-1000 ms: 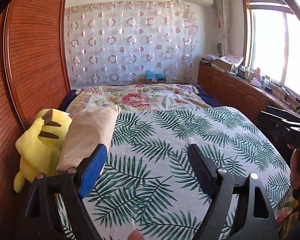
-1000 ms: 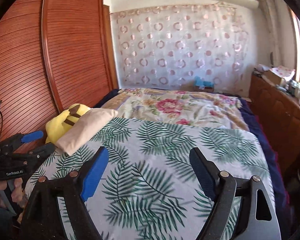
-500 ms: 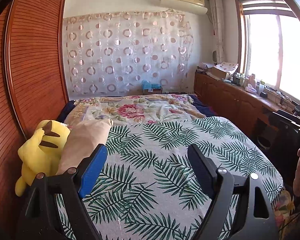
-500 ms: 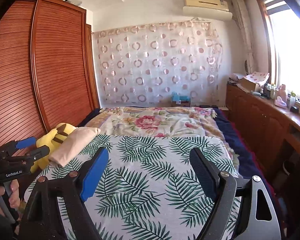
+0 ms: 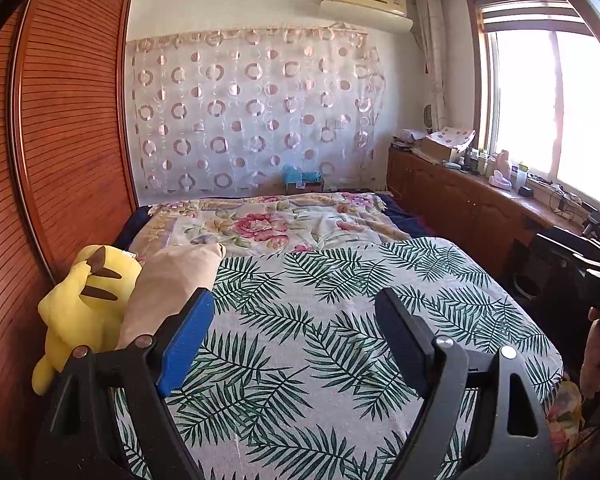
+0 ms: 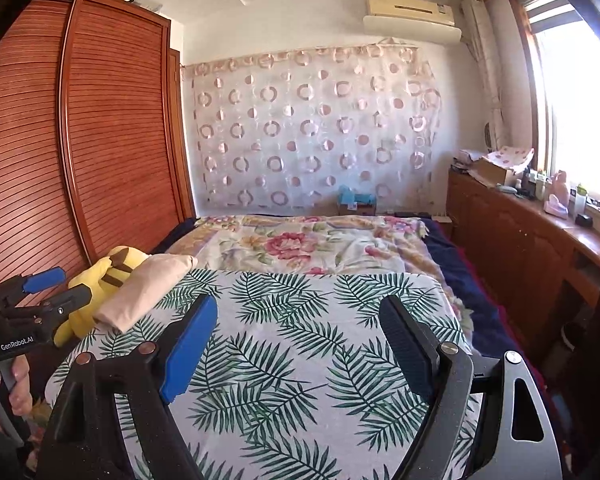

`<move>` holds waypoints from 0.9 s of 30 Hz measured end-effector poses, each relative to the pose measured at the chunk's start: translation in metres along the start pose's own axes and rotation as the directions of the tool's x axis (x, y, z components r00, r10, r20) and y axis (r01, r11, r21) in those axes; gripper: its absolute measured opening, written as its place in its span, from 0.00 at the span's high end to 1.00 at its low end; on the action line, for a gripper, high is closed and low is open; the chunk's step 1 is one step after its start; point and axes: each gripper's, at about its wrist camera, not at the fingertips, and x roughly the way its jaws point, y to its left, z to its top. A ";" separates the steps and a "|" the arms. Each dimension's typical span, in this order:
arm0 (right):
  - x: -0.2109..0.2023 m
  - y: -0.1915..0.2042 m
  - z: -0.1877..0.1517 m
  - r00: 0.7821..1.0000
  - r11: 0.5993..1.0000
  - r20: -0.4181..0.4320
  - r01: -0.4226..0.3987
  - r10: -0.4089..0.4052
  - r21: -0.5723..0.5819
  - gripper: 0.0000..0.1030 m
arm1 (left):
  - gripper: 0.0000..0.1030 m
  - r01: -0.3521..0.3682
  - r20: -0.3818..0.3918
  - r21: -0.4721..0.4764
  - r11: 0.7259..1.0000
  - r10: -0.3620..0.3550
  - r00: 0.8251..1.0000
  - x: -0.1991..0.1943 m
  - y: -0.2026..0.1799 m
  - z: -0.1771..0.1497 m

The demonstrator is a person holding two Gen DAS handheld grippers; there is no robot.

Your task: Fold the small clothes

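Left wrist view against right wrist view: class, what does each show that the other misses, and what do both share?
Only the left wrist view shows the right hand-held gripper, at its right edge. Only the right wrist view shows the left hand-held gripper, open, beside the wardrobe. Both share the palm-leaf cover, the yellow plush toy and the folded beige cloth.

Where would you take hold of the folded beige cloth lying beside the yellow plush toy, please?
Take the folded beige cloth at its near corner, which juts over the palm-leaf sheet, coming in low from the bed's foot. Its far side leans against the yellow plush toy, so that side is blocked.
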 end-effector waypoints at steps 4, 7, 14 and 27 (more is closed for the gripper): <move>-0.002 -0.002 0.000 1.000 1.000 0.001 0.003 -0.003 -0.002 0.18 | 0.19 0.002 0.001 -0.002 1.000 -0.002 1.000 -0.001 0.001 0.001; -0.002 -0.004 0.000 1.000 1.000 0.001 0.002 -0.002 -0.002 0.18 | 0.19 0.002 0.002 -0.004 1.000 -0.002 1.000 -0.001 0.001 0.002; -0.004 -0.006 0.000 1.000 1.000 0.001 0.002 -0.002 -0.001 0.18 | 0.19 0.003 0.003 -0.003 1.000 -0.003 1.000 -0.003 -0.001 0.005; -0.005 -0.008 0.001 1.000 1.000 0.001 0.004 -0.004 0.000 0.18 | 0.19 0.002 0.003 -0.003 1.000 -0.002 1.000 -0.003 -0.001 0.005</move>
